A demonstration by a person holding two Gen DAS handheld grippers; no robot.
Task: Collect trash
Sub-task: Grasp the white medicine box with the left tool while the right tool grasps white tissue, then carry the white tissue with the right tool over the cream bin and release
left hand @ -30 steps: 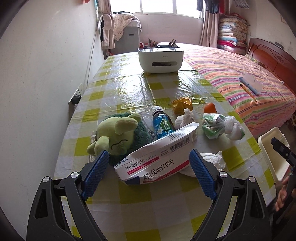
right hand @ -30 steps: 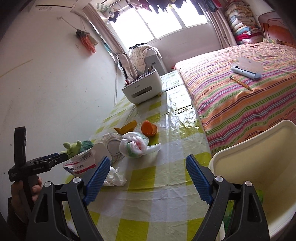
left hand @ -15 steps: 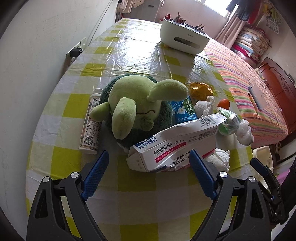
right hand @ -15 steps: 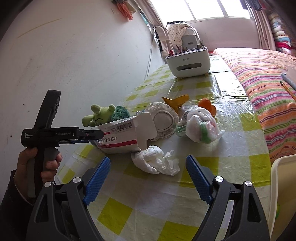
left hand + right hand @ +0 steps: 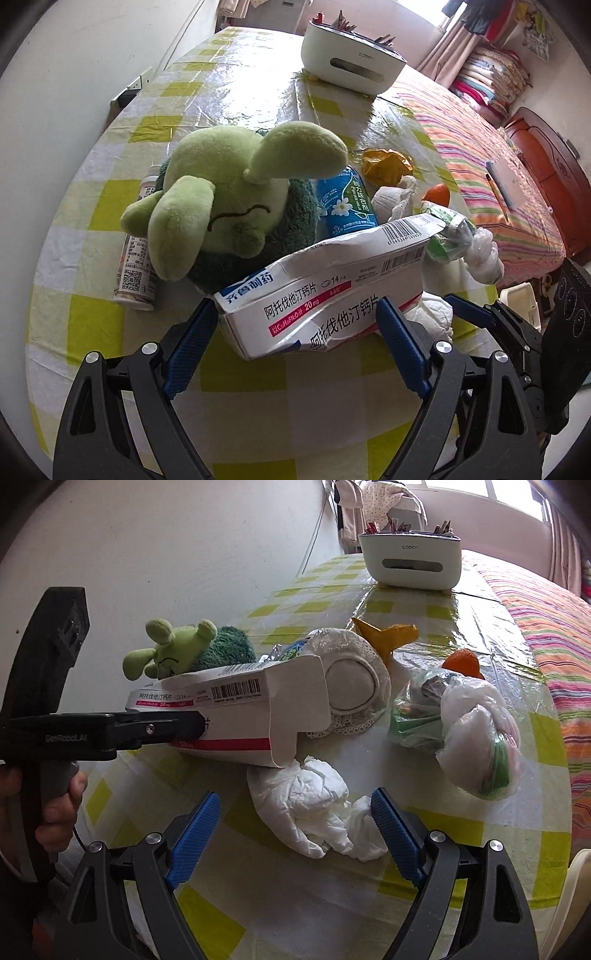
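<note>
Left gripper now closer, fingers flanking medicine box, unclamped

Both grippers are showing the same build: black plastic frames with triangular cut-outs, silver round screw heads at the joints, and blue ribbed pads lining the fingers. The left gripper is appearing side-on in the right wrist view as a black bar carrying pale "GenRobot.AI" lettering and one small screw, with a grey trigger below. A bare-skinned hand is showing around its handle, a thin dark cable trailing beneath. The right gripper is wearing matching blue pads
</note>
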